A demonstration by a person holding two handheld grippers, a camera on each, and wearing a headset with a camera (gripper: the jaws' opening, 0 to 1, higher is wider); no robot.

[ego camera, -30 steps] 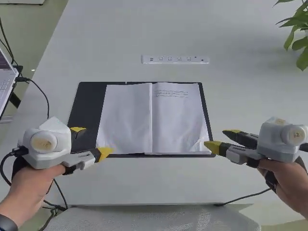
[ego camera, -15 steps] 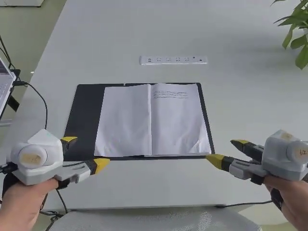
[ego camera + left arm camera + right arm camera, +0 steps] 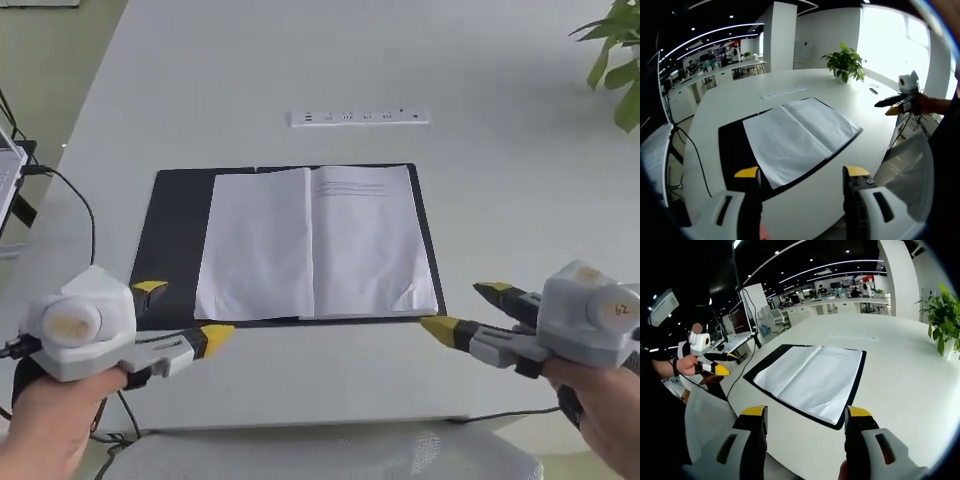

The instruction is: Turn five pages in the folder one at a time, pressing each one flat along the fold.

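Folder (image 3: pixel 180 250) lies open by the desk's (image 3: pixel 300 60) front edge; left hand-held gripper (image 3: pixel 183 312) and right hand-held gripper (image 3: pixel 462 308) gape empty. Best pinch only the curled corner (image 3: pixel 413 297).

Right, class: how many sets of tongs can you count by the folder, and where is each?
2. The left tongs hover open off the folder's near left corner; the right tongs hover open off its near right corner. None seems hidden.
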